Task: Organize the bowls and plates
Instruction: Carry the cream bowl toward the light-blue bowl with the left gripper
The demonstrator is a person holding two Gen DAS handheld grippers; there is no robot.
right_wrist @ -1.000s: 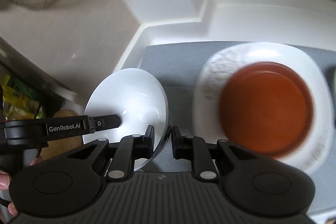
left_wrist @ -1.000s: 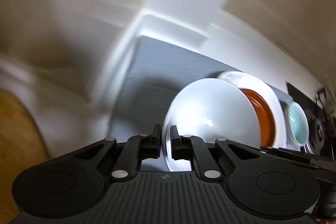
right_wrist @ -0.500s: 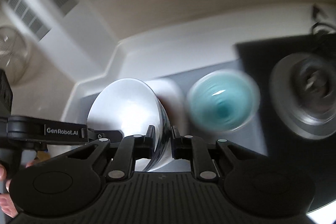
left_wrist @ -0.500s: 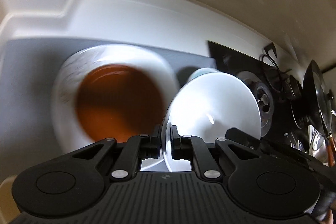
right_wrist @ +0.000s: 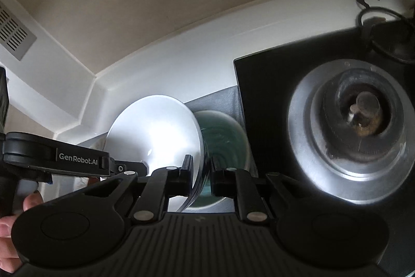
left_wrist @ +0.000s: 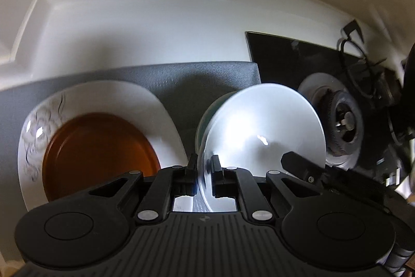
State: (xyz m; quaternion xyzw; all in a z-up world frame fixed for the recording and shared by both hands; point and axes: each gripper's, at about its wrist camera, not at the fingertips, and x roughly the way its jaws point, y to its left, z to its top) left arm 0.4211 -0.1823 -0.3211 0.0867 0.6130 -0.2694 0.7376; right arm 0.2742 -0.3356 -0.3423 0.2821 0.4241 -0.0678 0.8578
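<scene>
With the left gripper (left_wrist: 203,177) and right gripper (right_wrist: 201,177) both clamped on opposite rim edges of the white bowl (left_wrist: 262,131), held at lower centre directly over the teal bowl (right_wrist: 223,139), nesting is under way; next, lower it squarely.

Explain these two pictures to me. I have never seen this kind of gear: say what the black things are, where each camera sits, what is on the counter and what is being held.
No robot here: a person holds two handheld black clamps, each with a wide-angle camera looking along its fingers.

One picture comes from the left gripper, the other from the right gripper. Both are shut on the rim of one white bowl, on opposite sides, carrying it together.

Below lies a grey mat with a white plate holding a brown dish, and a teal bowl right behind the white one. Beside the mat is a black stove with its burner.
</scene>
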